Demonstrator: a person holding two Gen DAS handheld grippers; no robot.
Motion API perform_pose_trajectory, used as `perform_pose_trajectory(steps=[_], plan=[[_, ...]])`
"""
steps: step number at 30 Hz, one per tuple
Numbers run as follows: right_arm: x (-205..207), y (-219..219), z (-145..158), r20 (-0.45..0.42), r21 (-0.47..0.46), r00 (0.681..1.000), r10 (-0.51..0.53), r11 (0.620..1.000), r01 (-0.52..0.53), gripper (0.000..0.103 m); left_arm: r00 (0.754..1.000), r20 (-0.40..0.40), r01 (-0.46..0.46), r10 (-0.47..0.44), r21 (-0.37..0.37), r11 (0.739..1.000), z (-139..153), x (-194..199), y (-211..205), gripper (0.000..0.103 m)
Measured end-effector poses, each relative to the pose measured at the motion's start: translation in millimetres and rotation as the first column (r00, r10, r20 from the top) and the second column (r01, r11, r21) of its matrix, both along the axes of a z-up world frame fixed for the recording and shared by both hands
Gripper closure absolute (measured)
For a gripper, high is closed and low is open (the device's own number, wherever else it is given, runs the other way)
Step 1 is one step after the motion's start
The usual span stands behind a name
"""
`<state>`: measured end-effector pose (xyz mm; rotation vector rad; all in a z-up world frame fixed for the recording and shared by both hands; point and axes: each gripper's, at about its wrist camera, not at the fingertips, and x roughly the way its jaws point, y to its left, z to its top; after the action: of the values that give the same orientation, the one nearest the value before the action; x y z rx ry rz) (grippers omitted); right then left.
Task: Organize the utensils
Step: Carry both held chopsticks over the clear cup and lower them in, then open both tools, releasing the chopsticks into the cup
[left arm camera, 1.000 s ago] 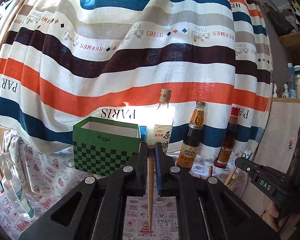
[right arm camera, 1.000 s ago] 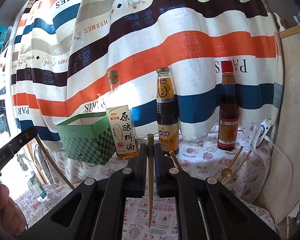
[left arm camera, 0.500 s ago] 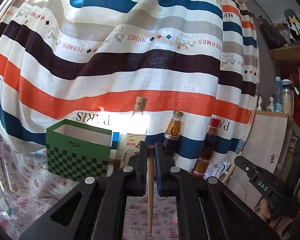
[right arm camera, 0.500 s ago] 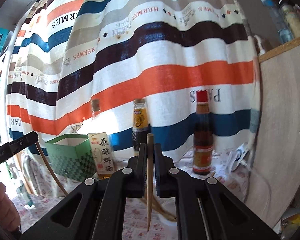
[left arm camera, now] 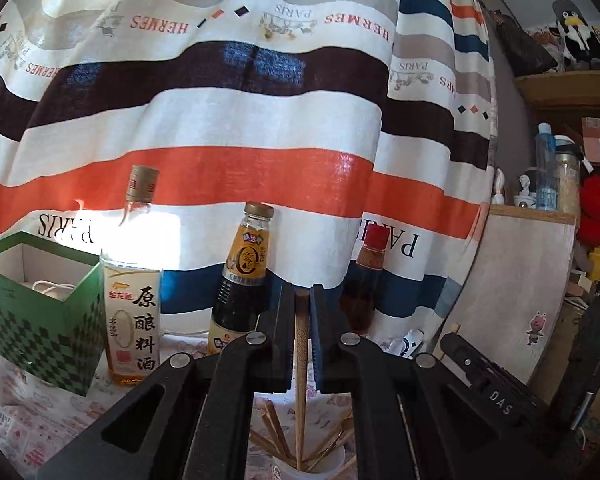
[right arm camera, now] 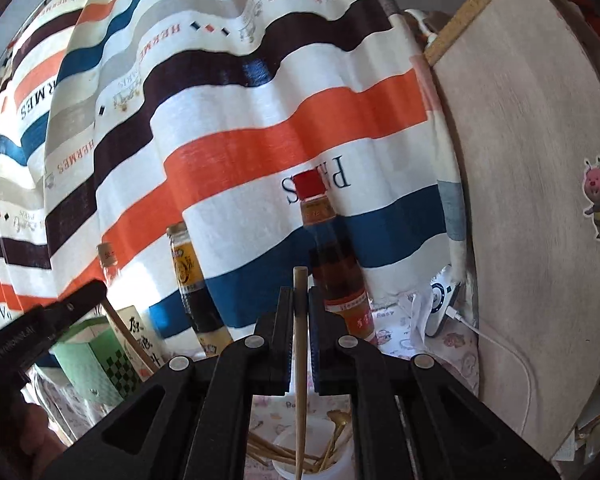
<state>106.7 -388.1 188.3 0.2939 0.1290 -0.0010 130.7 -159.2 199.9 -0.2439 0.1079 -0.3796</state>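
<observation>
- In our left gripper (left arm camera: 302, 300) the two black jaws are pressed onto a carved chopstick (left arm camera: 300, 360), which hangs upright between them
- Its lower end reaches down into a white cup (left arm camera: 332, 466) at the bottom of the left wrist view; whether it touches anything inside we cannot tell
- The cup already holds several other wooden sticks (left arm camera: 274, 428), leaning at angles
- Our right gripper (right arm camera: 300, 300) is likewise pinching a plain chopstick (right arm camera: 300, 380), upright, with its top poking just above the jaws
- In the right wrist view that stick also points down at the white cup (right arm camera: 340, 466), where more sticks and a gold spoon (right arm camera: 336, 420) lie
- Behind the cup three bottles stand in a row against a striped curtain (left arm camera: 220, 120): a pale wine bottle (left arm camera: 134, 300), a dark sauce bottle (left arm camera: 242, 280) and a red-capped bottle (left arm camera: 366, 280)
- A green checked box (left arm camera: 48, 320) stands open just beside the wine bottle, on the flowered tablecloth (left arm camera: 28, 412)
- From the left wrist view the right gripper's black body shows at the lower right; from the right wrist view the left one shows at the lower left with a hand (right arm camera: 40, 436) under it
- A pale board (right arm camera: 540, 200) with a cartoon sticker leans to the right of the curtain
</observation>
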Motion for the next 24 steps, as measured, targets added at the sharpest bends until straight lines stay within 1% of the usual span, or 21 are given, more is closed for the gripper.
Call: perform_pose_trajectory(steps=[2, 3, 5, 6, 10, 12, 15, 16, 18, 20, 24], plan=[[-10, -6, -3, 0.090, 0.017, 0.995, -0.049, 0.999, 0.048, 0.095, 1.000, -0.019, 0.012, -0.012, -0.008, 1.000, -6, 11, -6, 0.097], [-12, -7, -5, 0.115, 0.022, 0.990, -0.076, 0.997, 0.074, 0.095, 1.000, -0.022, 0.014, -0.014, -0.013, 1.000, -10, 14, -7, 0.097], [-10, -11, -9, 0.115, 0.045, 0.988, -0.104, 0.994, 0.099, 0.095, 1.000, -0.019, 0.005, -0.005, -0.012, 1.000, -16, 20, -12, 0.097], [-5, -13, -12, 0.103, 0.053, 0.990, -0.094, 0.995, 0.089, 0.095, 1.000, -0.019, -0.006, 0.006, -0.008, 1.000, -19, 23, -14, 0.097], [20, -12, -27, 0.007, 0.026, 0.997, -0.077, 0.997, 0.076, 0.095, 0.999, -0.016, -0.050, 0.050, 0.014, 0.999, -33, 26, -24, 0.097], [38, -7, -36, -0.082, -0.002, 0.995, -0.054, 0.999, 0.054, 0.095, 0.999, -0.028, -0.027, 0.027, 0.023, 0.999, -41, 28, -28, 0.097], [65, -1, -52, -0.238, -0.033, 0.971, -0.011, 0.999, 0.003, 0.095, 0.999, -0.038, -0.014, 0.016, 0.054, 0.998, -51, 31, -34, 0.097], [71, 0, -57, -0.272, -0.032, 0.962, 0.005, 0.999, -0.014, 0.095, 0.999, -0.043, -0.012, 0.014, 0.065, 0.998, -54, 33, -36, 0.097], [80, 0, -65, -0.320, -0.023, 0.947, 0.037, 0.999, -0.047, 0.095, 0.998, -0.065, 0.002, 0.003, 0.086, 0.996, -60, 38, -39, 0.097], [88, -1, -71, -0.374, -0.004, 0.924, 0.084, 0.996, -0.092, 0.095, 0.998, -0.067, -0.005, 0.013, 0.120, 0.993, -64, 40, -41, 0.097], [89, -9, -77, -0.377, 0.033, 0.922, 0.088, 0.996, -0.082, 0.095, 0.996, -0.090, 0.022, -0.008, 0.160, 0.987, -68, 44, -43, 0.096]])
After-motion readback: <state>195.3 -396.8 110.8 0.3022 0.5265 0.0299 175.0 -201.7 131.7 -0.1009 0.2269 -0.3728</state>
